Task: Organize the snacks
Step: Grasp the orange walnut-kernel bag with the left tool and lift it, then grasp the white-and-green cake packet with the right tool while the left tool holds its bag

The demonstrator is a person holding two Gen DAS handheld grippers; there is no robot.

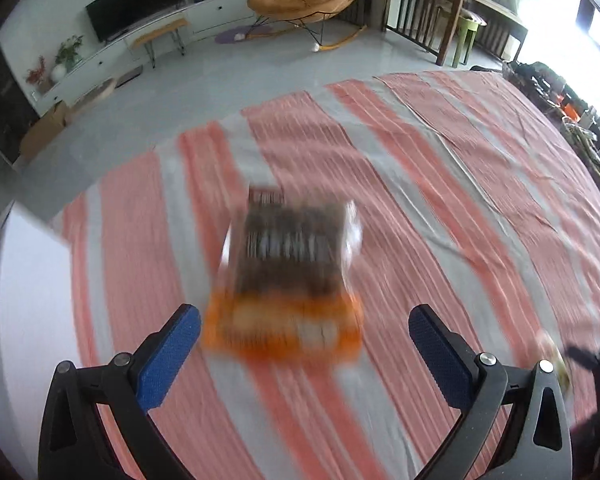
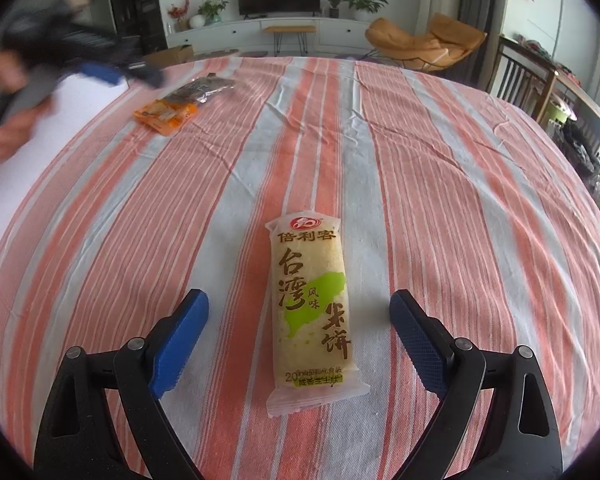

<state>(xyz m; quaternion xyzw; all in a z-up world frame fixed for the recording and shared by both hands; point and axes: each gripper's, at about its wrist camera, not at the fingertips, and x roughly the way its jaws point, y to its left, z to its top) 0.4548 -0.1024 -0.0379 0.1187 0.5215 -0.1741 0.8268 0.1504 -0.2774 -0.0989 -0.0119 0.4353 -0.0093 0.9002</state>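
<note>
On the striped orange-and-white tablecloth [image 2: 440,168], my left gripper [image 1: 304,330] hangs with its blue pads spread wide, holding nothing — just ahead of them lies an orange-and-brown snack packet [image 1: 288,276], blurred in the left wrist view. In the right wrist view the same packet [image 2: 184,102] rests near the cloth's far left edge, my left hand [image 2: 4,120] beside it. My right gripper [image 2: 299,312] also stands wide and empty, a Taiwan-style rice cracker packet [image 2: 310,308] lying flat between its fingers, touching neither — well apart from the orange packet.
</note>
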